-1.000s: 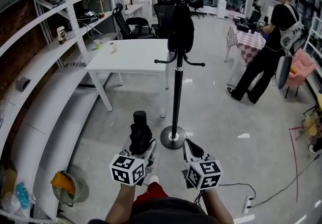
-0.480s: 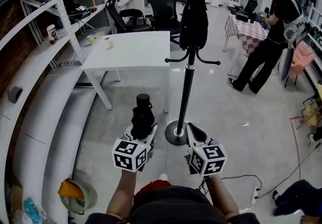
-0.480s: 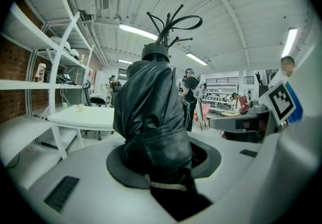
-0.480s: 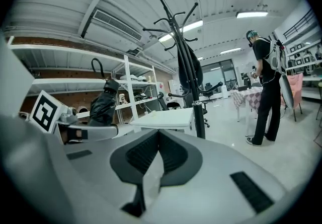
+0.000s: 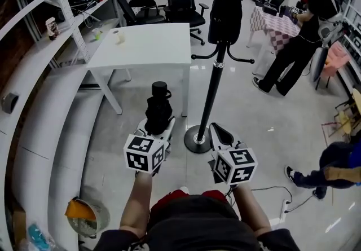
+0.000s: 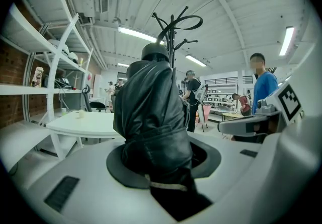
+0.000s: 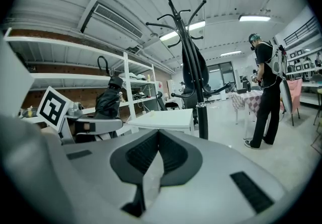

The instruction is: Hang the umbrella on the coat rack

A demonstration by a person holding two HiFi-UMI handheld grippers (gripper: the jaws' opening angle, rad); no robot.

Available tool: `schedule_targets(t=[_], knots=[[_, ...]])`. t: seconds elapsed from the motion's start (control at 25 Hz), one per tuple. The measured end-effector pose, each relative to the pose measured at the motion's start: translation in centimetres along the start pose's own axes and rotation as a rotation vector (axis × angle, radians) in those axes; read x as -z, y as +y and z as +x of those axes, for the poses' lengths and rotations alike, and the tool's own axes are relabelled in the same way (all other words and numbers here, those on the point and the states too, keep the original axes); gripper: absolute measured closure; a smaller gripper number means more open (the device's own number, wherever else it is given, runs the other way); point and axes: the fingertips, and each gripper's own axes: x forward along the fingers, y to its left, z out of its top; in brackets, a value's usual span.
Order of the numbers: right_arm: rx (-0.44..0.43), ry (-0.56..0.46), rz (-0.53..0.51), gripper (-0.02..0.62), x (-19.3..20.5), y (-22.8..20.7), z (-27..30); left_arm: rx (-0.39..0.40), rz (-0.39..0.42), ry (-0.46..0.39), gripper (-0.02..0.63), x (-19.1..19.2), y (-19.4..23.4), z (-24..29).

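The left gripper [image 5: 158, 129] is seen with its jaws set partway apart and clamped on the folded umbrella [image 6: 153, 112], which is held upright. The umbrella is a short black bundle of glossy, creased fabric topped by a rounded cap. It is kept low, just beside the coat rack [image 5: 213, 83] and not on any hook. The right gripper [image 7: 159, 133] is seen with its ribbed black pads brought together at the tips, and nothing is held between them. The rack is formed of a slim black pole, a round base and curved hooks. A dark bag [image 5: 225, 13] is hung from it.
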Motion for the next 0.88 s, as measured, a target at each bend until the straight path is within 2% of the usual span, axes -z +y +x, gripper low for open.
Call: schedule_targets(t=[0.4, 0.88], knots=[[0.009, 0.010, 0.000, 0.577, -0.3, 0.2, 1.9, 0.013, 0.042, 0.027, 0.446, -0.4, 1.6, 2.7], [0.053, 0.037, -0.006, 0.577, -0.6, -3.4, 4.0, 0.018, 0.057, 0.078, 0.446, -0.4, 3.3, 8.5]])
